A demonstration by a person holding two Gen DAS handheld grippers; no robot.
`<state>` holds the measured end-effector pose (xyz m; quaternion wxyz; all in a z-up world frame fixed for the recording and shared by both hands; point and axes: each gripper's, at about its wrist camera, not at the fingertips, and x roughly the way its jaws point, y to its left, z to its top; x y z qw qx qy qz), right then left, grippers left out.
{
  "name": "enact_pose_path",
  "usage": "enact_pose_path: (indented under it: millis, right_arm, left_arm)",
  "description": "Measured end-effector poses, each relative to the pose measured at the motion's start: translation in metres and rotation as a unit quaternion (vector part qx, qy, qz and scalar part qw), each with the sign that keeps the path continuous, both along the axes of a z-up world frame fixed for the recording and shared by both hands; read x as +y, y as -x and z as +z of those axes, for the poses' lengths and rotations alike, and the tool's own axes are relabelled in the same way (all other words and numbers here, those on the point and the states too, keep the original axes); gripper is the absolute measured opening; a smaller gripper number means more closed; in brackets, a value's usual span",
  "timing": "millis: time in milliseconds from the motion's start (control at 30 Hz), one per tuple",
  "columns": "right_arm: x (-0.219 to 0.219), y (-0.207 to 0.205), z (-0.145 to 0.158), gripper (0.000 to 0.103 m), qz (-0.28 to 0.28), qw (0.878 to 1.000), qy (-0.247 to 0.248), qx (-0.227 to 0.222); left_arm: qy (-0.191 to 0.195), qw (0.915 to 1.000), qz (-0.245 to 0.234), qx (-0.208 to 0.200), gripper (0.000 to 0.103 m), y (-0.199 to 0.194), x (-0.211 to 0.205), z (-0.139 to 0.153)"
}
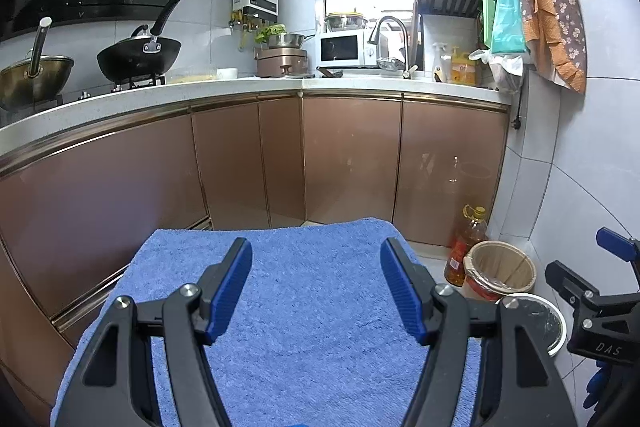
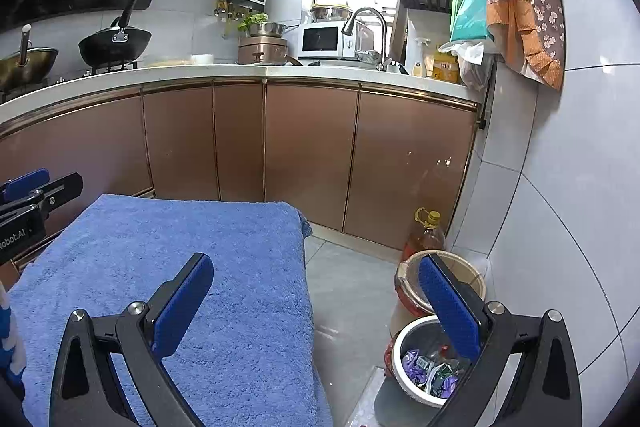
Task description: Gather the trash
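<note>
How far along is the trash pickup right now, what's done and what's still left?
Done, it seems: crumpled wrappers already lie in the white bin on the floor, and the blue towel shows no litter on the part in view. In hand: nothing; the left gripper and right gripper are both open and empty. Left: no further trash is visible here.

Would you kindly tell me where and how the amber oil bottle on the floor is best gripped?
Grip the amber oil bottle at its narrow neck below the yellow cap, coming from above: it stands upright, hemmed in by the cabinet, wall and paper-lined bucket.
</note>
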<state>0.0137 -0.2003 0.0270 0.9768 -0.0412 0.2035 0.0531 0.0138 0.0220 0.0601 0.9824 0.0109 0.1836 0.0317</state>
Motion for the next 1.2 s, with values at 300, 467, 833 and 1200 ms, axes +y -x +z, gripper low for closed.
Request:
enact_pose_path:
  millis: [300,467,833,1200]
  right_arm:
    - [0.000,0.005,0.003,0.103,0.010,1.000,0.002,-0.008]
    - [-0.008,0.008,0.004,0.103,-0.010,1.000,0.008,-0.007]
    - [-0.040,0.029,0.014,0.103,-0.071,0.997,0.007,-0.031]
    - [-0.044,0.036,0.016,0.103,-0.074,0.996,0.003,-0.040]
  left_arm:
    - [0.005,0.9999,-0.010,0.003,0.065,0.001,-0.001,0.000]
    - [0.007,0.9994,-0.034,0.008,0.065,-0.004,-0.010,0.000]
    - [0.002,0.9963,-0.086,-0.002,0.065,-0.008,-0.040,0.006]
    - [-0.001,0.9954,-0.095,-0.012,0.065,-0.004,-0.045,0.010]
